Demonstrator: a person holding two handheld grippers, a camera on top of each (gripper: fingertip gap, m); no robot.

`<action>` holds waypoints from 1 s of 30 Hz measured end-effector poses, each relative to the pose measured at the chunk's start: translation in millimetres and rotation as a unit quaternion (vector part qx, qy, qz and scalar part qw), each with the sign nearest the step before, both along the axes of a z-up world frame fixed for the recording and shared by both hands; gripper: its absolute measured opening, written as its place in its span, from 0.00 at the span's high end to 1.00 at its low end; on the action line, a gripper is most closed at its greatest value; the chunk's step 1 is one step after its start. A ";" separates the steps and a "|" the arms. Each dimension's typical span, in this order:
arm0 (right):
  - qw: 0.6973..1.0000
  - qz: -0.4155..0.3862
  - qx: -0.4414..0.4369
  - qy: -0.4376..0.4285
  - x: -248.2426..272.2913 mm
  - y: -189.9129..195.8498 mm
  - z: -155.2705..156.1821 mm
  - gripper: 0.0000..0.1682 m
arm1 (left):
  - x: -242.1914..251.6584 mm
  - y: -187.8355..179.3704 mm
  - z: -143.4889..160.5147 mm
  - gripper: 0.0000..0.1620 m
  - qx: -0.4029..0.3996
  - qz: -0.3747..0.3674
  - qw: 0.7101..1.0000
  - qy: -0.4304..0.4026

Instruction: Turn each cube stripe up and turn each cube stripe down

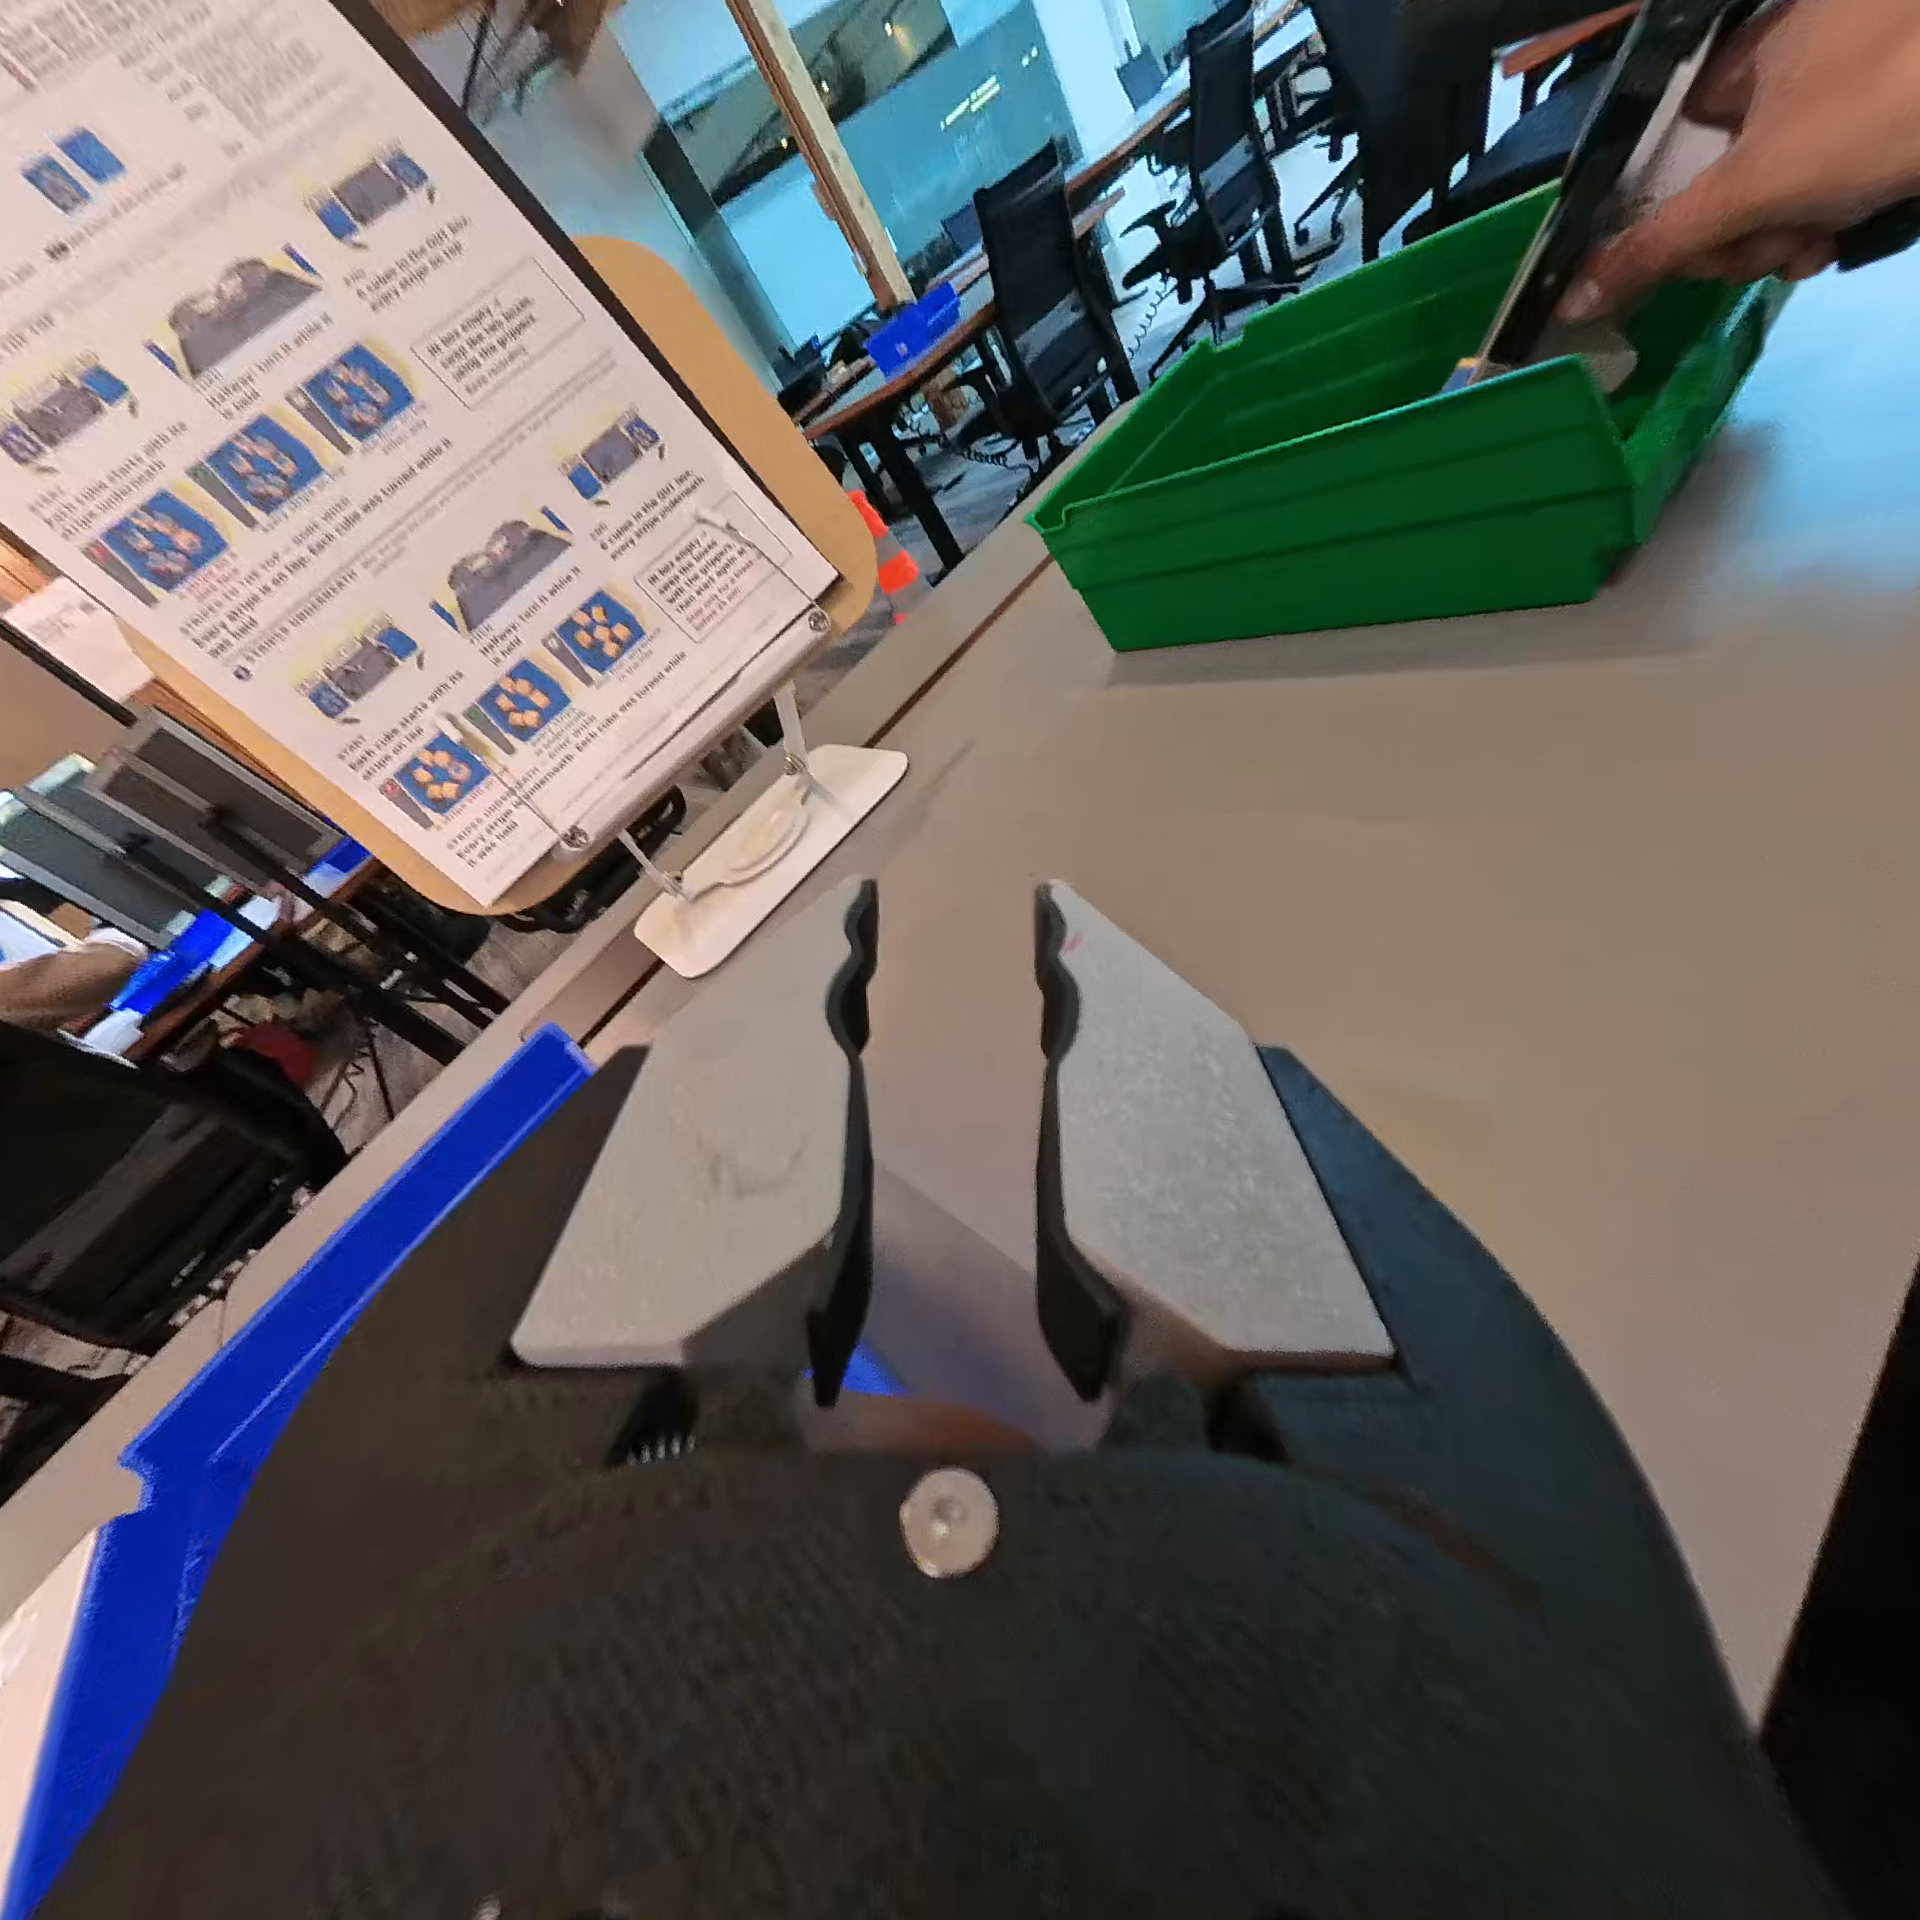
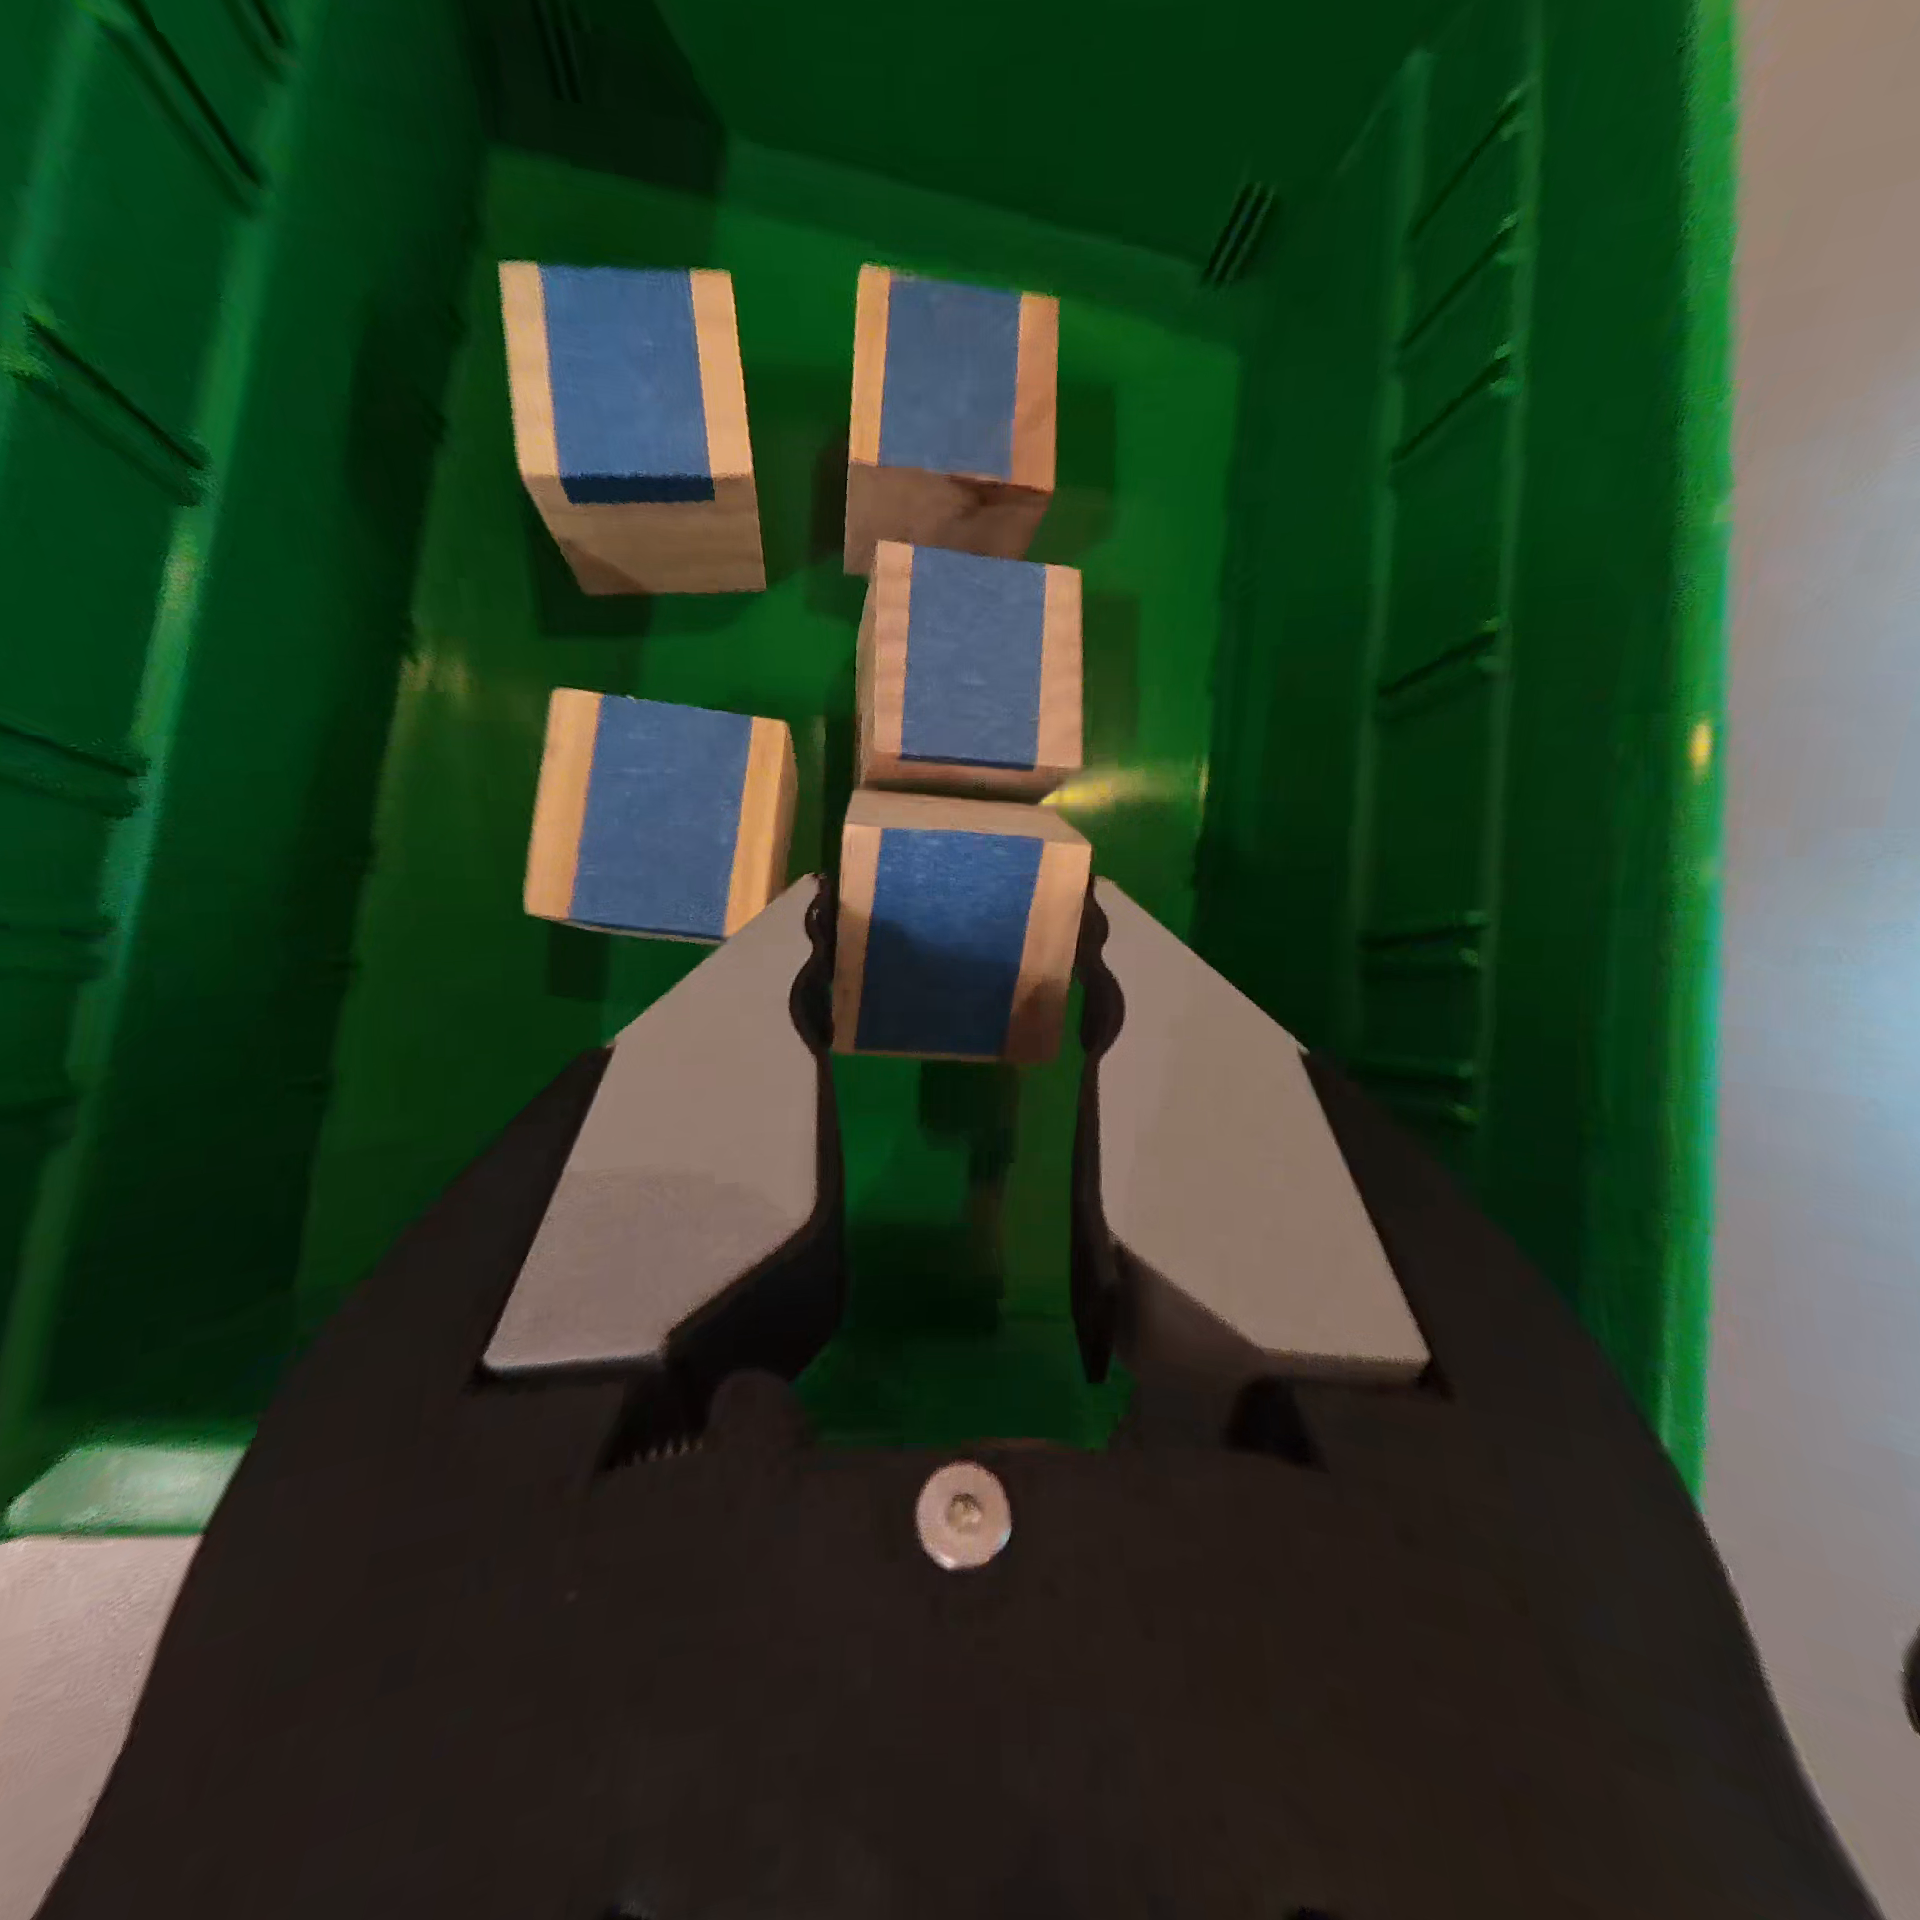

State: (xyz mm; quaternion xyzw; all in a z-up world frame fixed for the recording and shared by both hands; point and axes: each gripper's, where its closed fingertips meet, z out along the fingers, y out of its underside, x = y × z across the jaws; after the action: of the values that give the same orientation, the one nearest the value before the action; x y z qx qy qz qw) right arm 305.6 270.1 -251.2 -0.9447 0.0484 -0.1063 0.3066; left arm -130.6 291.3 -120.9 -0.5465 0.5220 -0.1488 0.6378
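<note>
In the right wrist view, several wooden cubes lie in the green bin (image 2: 312, 623), each with a blue stripe facing up, among them ones at the far left (image 2: 629, 405), the far right (image 2: 951, 395) and the near left (image 2: 660, 816). My right gripper (image 2: 951, 940) is shut on the nearest cube (image 2: 956, 894), stripe up, its fingertips against both wooden sides, close to the bin floor. My left gripper (image 1: 951, 935) is open and empty above the grey table (image 1: 1351, 935), beside a blue bin (image 1: 343, 1247). The left wrist view also shows the right gripper (image 1: 1538, 353), held by a hand, reaching into the green bin (image 1: 1351, 520).
An instruction sheet on a stand (image 1: 416, 468) rises at the table's far left edge. The blue bin sits under and left of my left gripper. Office chairs and desks stand beyond the table.
</note>
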 end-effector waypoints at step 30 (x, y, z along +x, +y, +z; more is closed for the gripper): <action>0.963 0.124 0.238 0.029 -78.5 -9.9 135.0 0.70 | -151.3 222.7 -107.0 0.62 -0.270 0.148 0.850 0.427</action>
State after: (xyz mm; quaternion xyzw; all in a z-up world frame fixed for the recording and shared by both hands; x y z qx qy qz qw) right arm 227.1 260.1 -116.1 -0.8457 -0.0360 -0.0261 0.5318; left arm -281.9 514.0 -227.9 -0.7773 0.5953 0.0601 0.1942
